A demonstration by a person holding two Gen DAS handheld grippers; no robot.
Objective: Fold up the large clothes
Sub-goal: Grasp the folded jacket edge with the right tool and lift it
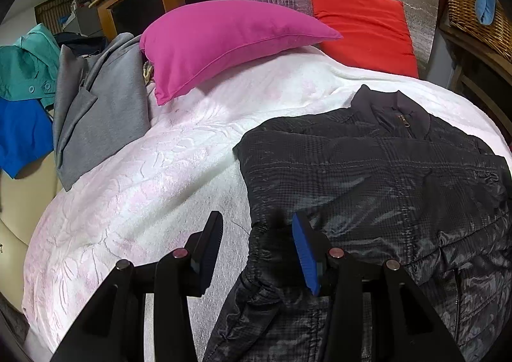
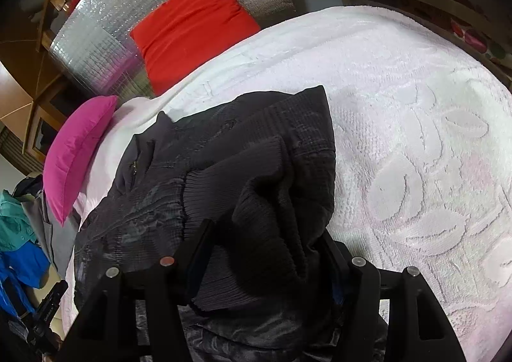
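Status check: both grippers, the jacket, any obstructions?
Left gripper open, empty, at the black quilted jacket edge. Right gripper closed on its ribbed black hem. Jacket on white bedspread; magenta pillow clear of it.

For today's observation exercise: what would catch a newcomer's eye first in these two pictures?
The black jacket sprawled on the white bedspread dominates both views, its ribbed hem bunched between the right gripper jaws. Behind it, a magenta pillow lies at the bed's head, with a red cushion leaning on a silver sheet.
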